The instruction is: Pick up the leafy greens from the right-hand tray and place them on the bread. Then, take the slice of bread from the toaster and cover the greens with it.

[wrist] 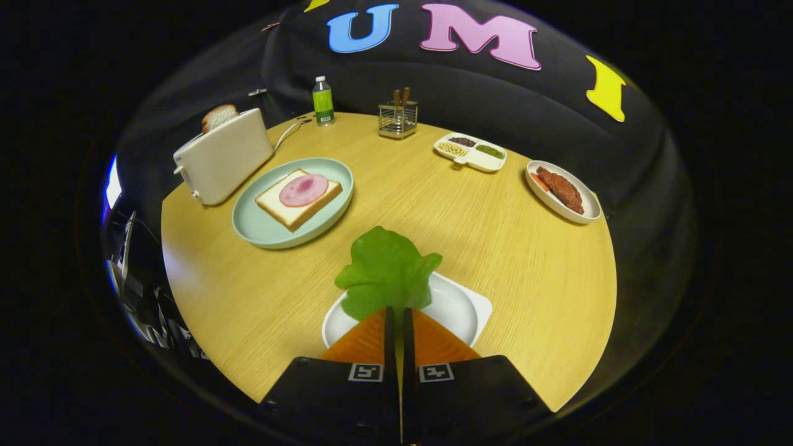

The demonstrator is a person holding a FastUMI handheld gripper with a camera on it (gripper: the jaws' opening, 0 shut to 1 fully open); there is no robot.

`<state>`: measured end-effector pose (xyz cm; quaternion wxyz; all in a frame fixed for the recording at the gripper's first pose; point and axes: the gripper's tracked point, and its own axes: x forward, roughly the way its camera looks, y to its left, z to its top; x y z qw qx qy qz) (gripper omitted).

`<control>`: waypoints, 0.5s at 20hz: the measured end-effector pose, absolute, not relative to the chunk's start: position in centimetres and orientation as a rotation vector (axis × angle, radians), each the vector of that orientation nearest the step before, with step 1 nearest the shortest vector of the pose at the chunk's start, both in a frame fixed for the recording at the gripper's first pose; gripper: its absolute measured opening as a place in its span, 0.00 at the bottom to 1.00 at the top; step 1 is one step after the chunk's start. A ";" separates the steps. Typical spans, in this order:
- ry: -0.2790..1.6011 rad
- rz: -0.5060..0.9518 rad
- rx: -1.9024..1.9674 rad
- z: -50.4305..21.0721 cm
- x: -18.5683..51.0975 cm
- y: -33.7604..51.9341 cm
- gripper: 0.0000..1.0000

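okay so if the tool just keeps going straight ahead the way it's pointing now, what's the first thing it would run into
The tool is shut on the leafy greens over the white tray. Straight ahead lies bare table, then probably the wire utensil holder at the far edge, though depth and height are hard to judge here.

No legible text on any item. Bottle (322,101) w/ green label: print too small to read. Square coded markers, no letters or digits, on gripper (399,316) body; fingers pressed together on lettuce leaf (385,275).
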<state>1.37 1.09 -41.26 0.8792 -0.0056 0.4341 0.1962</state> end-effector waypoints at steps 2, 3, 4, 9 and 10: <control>0.866 0.398 -0.001 -38.9 1.7 1.4 0.06; 0.851 0.396 -0.001 -37.8 2.0 1.7 0.06; 0.836 0.400 -0.002 -36.6 2.0 2.1 0.06; 0.770 0.451 0.008 -31.1 3.5 6.2 0.06; 0.765 0.466 0.012 -30.3 3.8 7.4 0.06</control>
